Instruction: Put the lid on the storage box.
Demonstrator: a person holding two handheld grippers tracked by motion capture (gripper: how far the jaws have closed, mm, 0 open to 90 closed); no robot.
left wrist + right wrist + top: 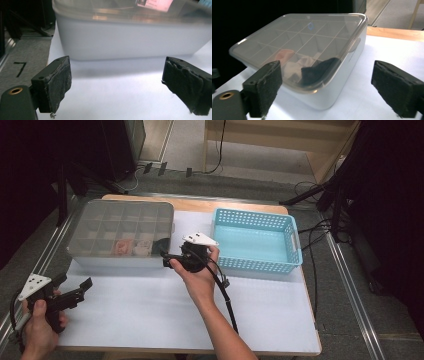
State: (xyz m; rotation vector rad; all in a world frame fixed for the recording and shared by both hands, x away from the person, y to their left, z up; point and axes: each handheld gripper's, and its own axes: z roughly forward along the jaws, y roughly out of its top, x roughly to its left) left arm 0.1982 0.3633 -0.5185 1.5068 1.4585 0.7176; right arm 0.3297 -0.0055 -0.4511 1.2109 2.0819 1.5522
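Observation:
A shallow white compartment box (pixel 120 232) with a clear lid shut on it lies at the table's back left. Pink, white and black items show through the lid in its near row (pixel 287 56). My right gripper (pixel 166 258) is open beside the box's near right corner, and its jaws frame that corner (pixel 332 87) without touching it. At the table's front left, my left gripper (pixel 75 283) is held low and open. Nothing sits between its pads (pixel 58 83), which point at the box's white front wall (pixel 125 40).
A light blue slatted basket (pixel 292 240) stands to the right of the box. White sheeting (pixel 150 315) covers the tabletop, with open room across its front. Cables and dark stands lie on the floor beyond the table's edges.

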